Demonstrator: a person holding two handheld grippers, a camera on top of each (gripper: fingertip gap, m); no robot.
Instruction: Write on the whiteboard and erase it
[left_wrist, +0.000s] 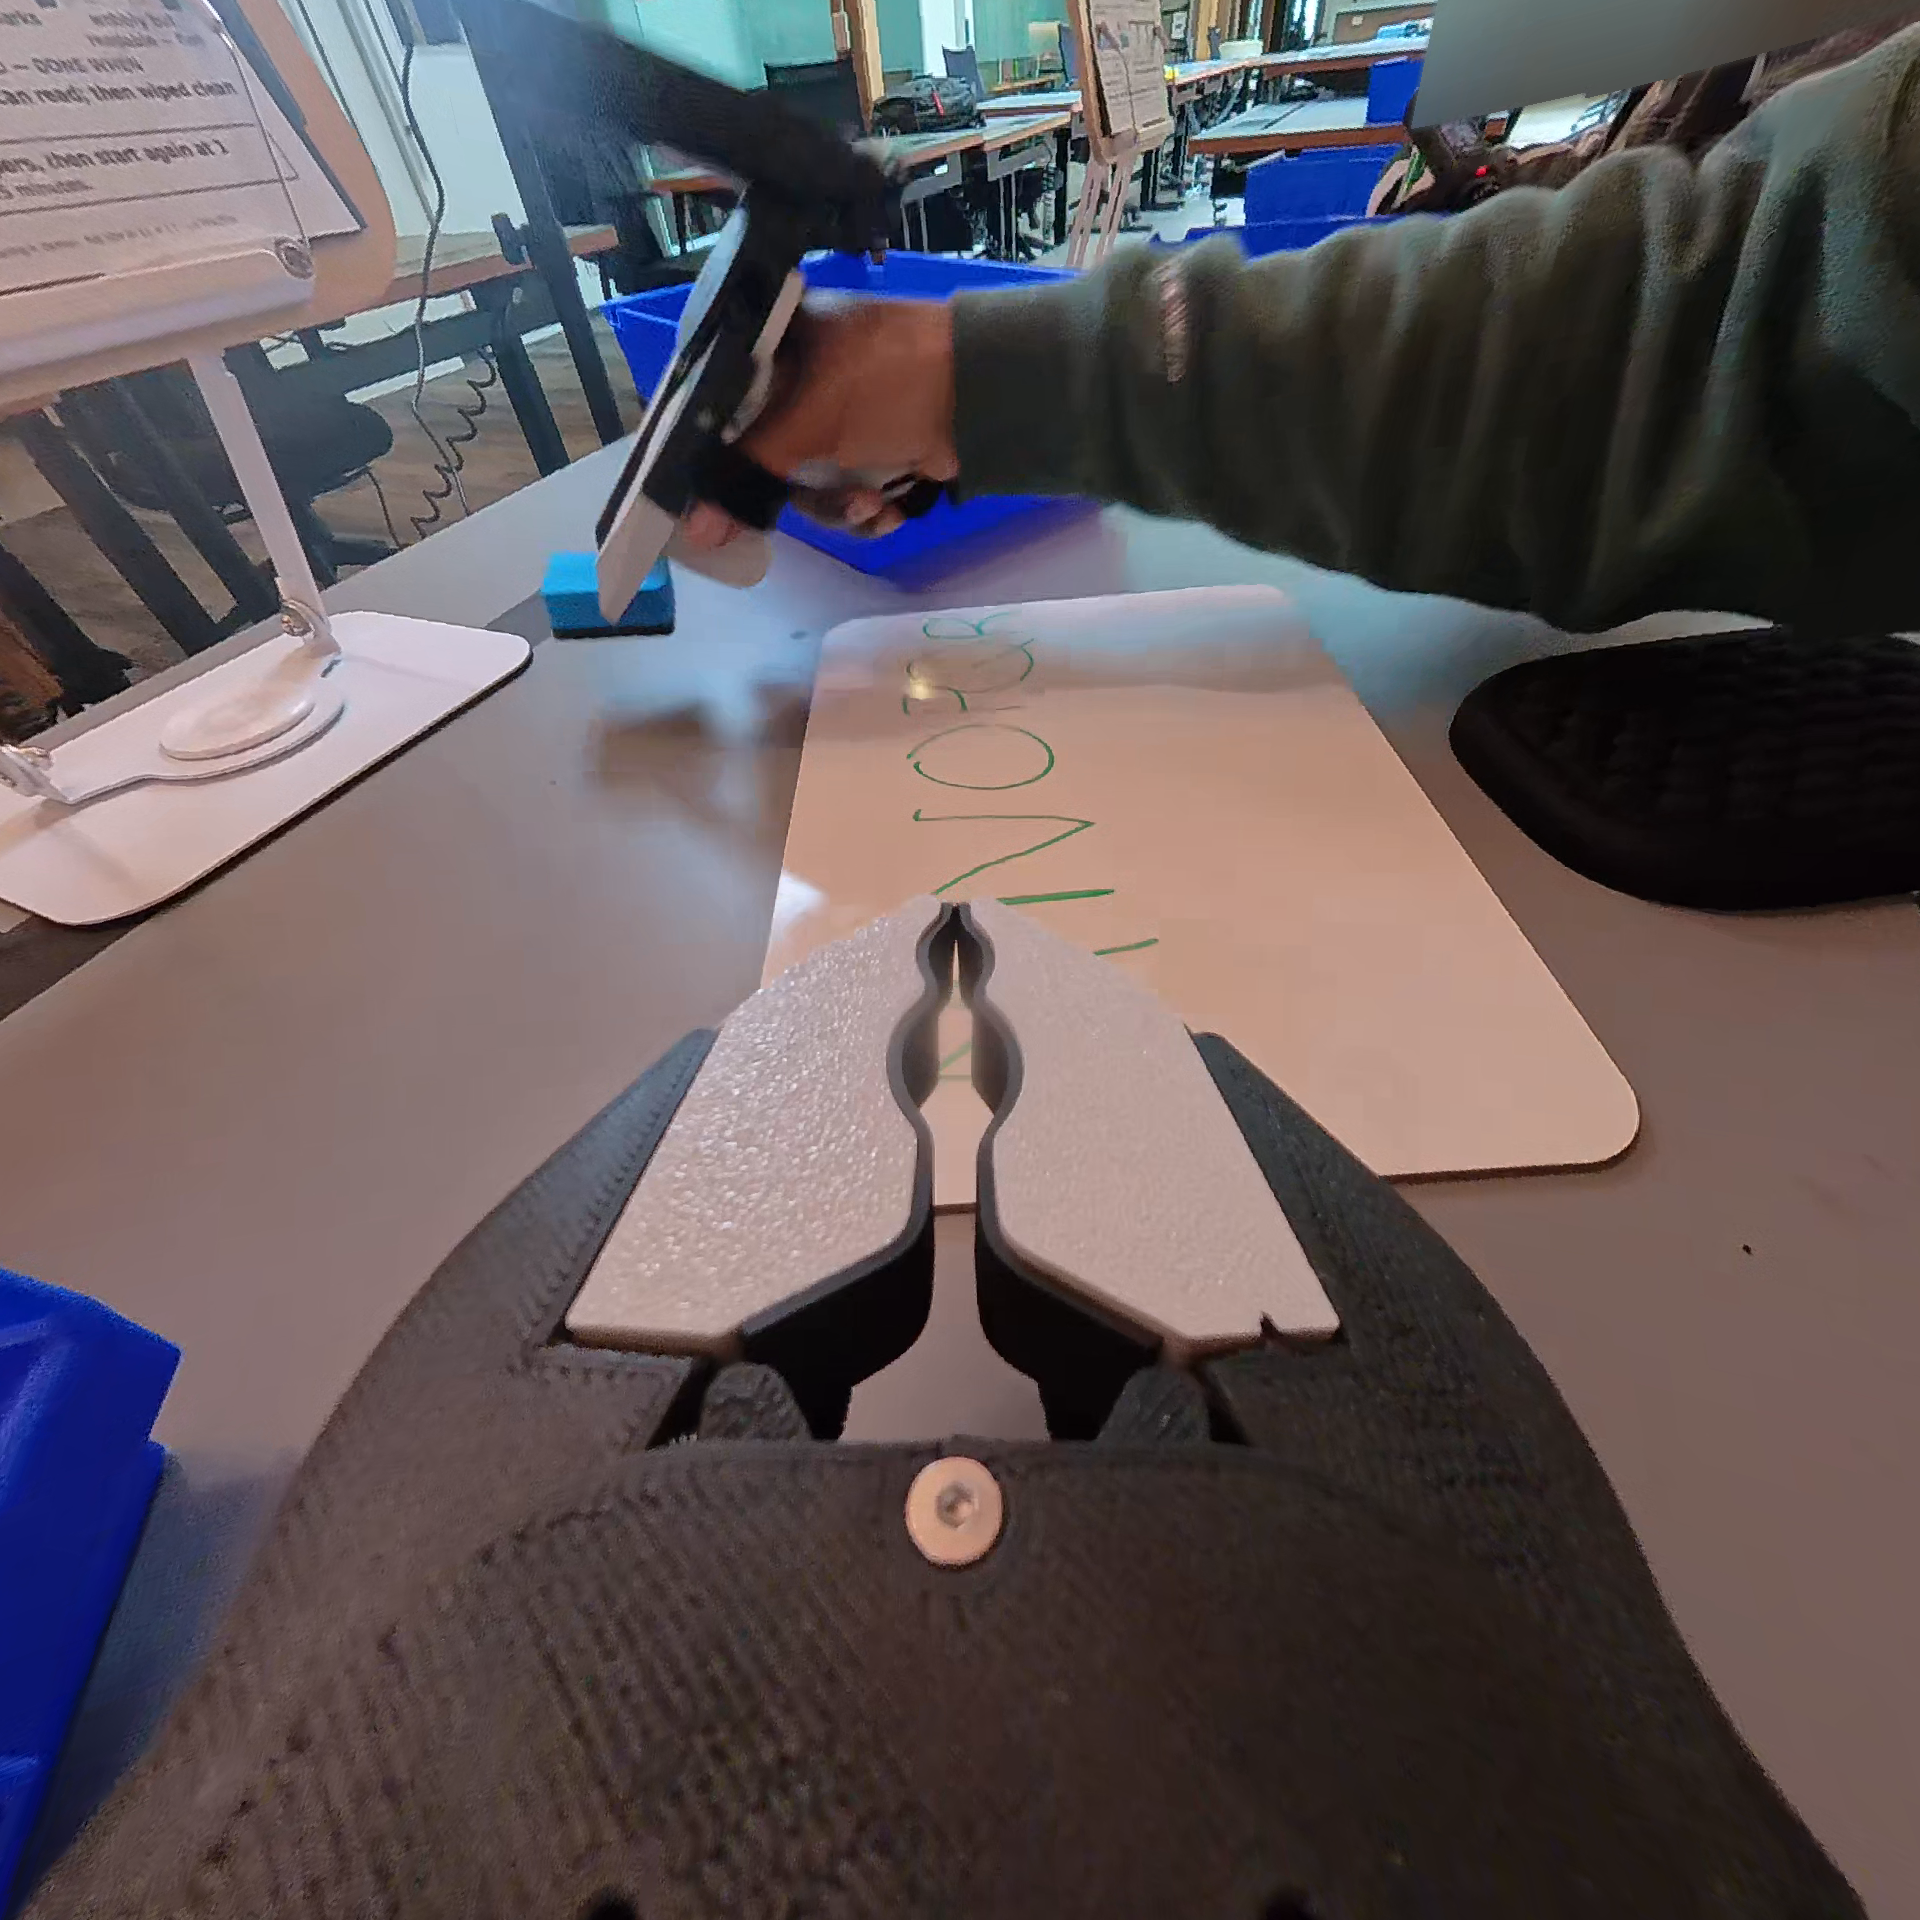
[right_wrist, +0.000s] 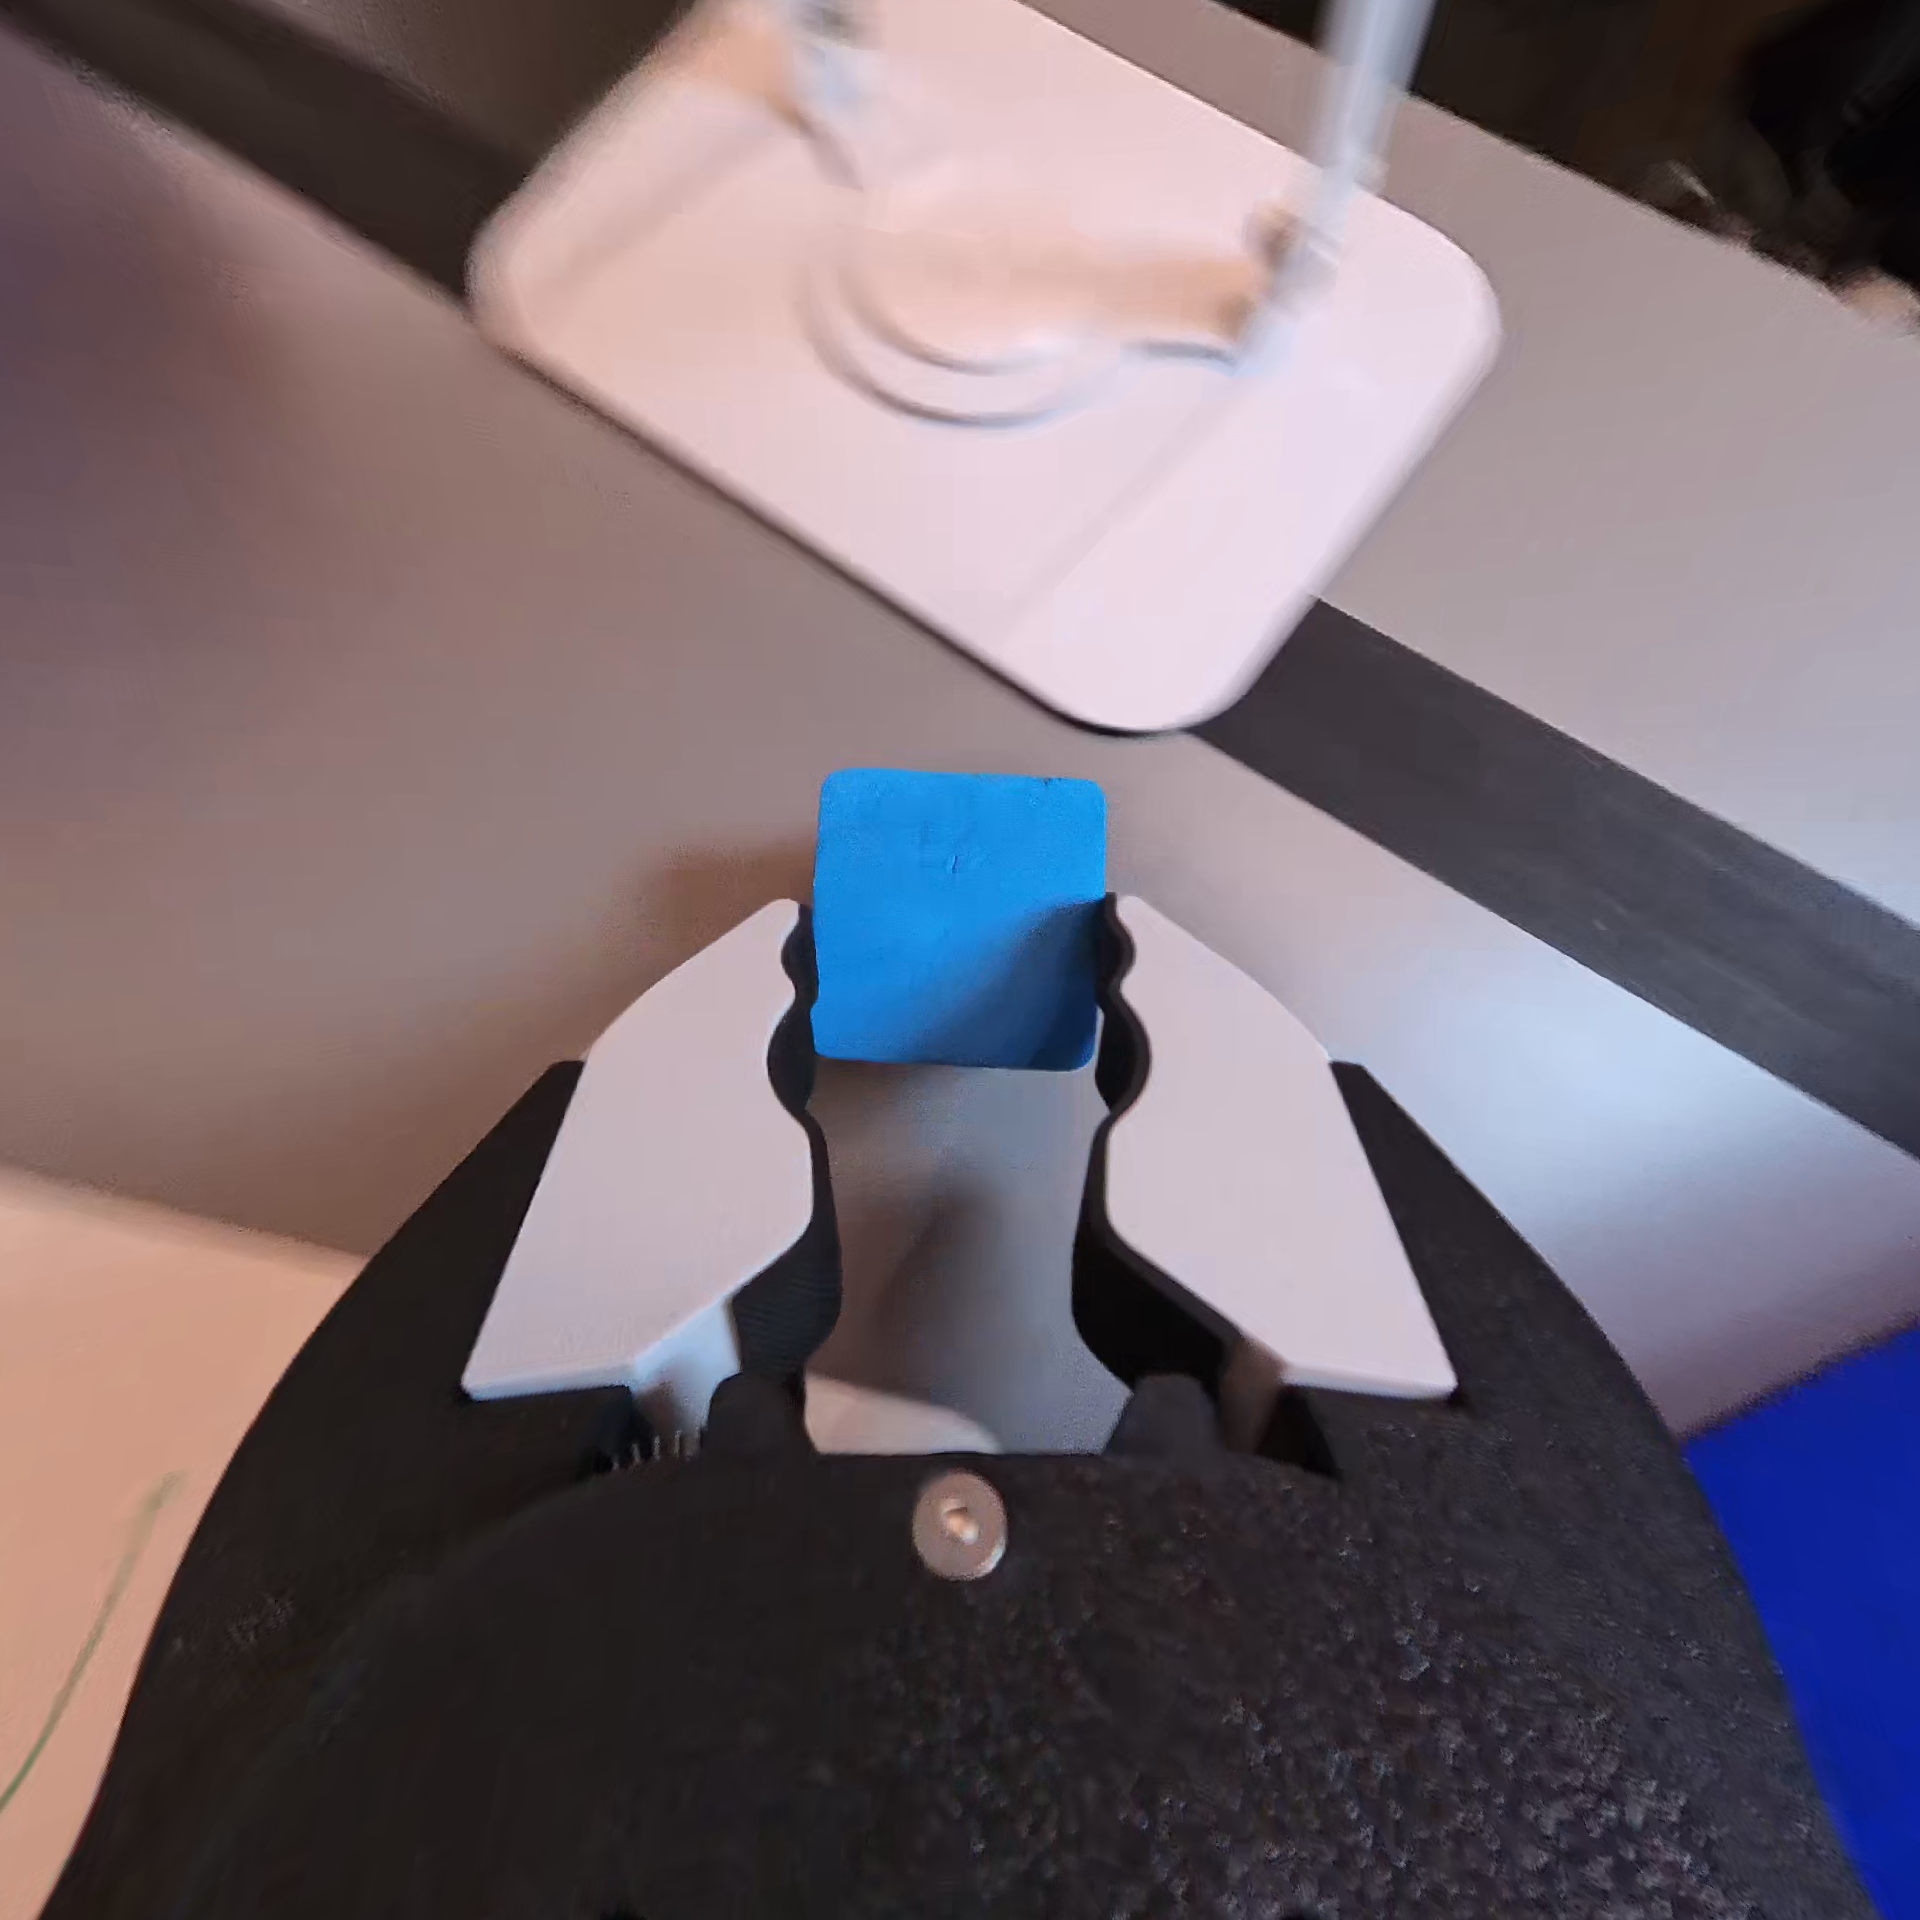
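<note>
A white whiteboard (left_wrist: 1247, 935) with green writing (left_wrist: 987, 769) lies flat on the grey table. My left gripper (left_wrist: 956, 914) is shut and empty, its tips low over the board's near left edge. My right gripper (left_wrist: 623, 592) reaches down past the board's far left corner, held by a hand in a green sleeve. In the right wrist view the right gripper (right_wrist: 953, 912) is shut on a blue eraser (right_wrist: 956, 914), with a finger against each of its sides. The eraser (left_wrist: 582, 608) is at table level. A corner of the board (right_wrist: 156, 1403) shows at the lower left.
A white stand base (left_wrist: 239, 748) (right_wrist: 987, 364) carrying a printed sheet (left_wrist: 135, 156) sits left of the eraser, near the table's dark edge (right_wrist: 1558, 831). A blue bin (left_wrist: 914, 530) is behind the board, a black mesh pad (left_wrist: 1714, 769) to its right, and another blue bin (left_wrist: 62, 1507) at the near left.
</note>
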